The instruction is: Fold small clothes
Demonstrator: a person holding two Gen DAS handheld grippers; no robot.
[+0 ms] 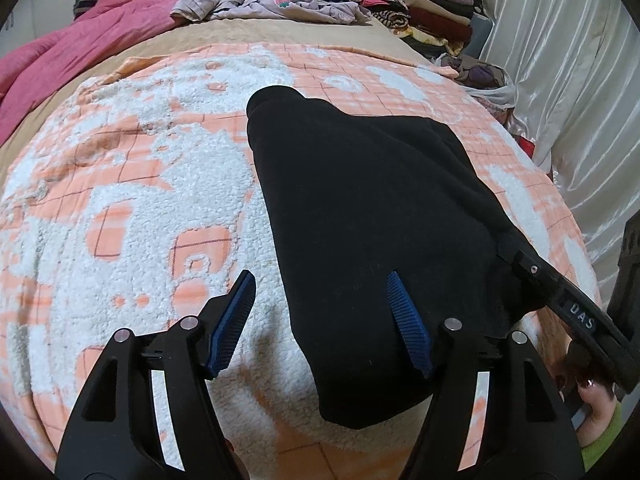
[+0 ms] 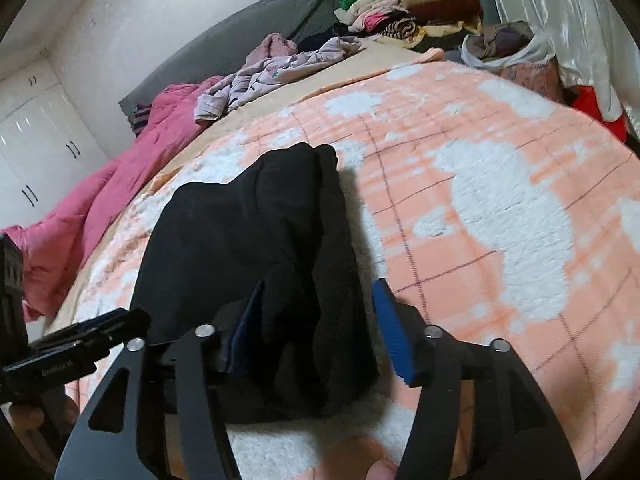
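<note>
A small black garment [image 1: 372, 216] lies folded lengthwise on the orange and white fleece blanket [image 1: 132, 208]. My left gripper [image 1: 322, 284] is open over the garment's near left edge, its right pad [image 1: 408, 320] above the cloth. My right gripper [image 2: 318, 296] is open around the near end of the black garment [image 2: 256, 248], one blue pad on each side. The right gripper's finger [image 1: 560, 284] shows at the garment's right edge in the left wrist view. The left gripper [image 2: 80, 340] shows at the left of the right wrist view.
A pink quilt [image 1: 72, 44] lies along the bed's left. Loose lilac clothes [image 1: 260, 4] lie at the far end. Stacks of folded clothes [image 1: 420, 4] stand at the back right. A white curtain [image 1: 568, 60] hangs on the right. A bag of clothes [image 2: 508, 48] sits by it.
</note>
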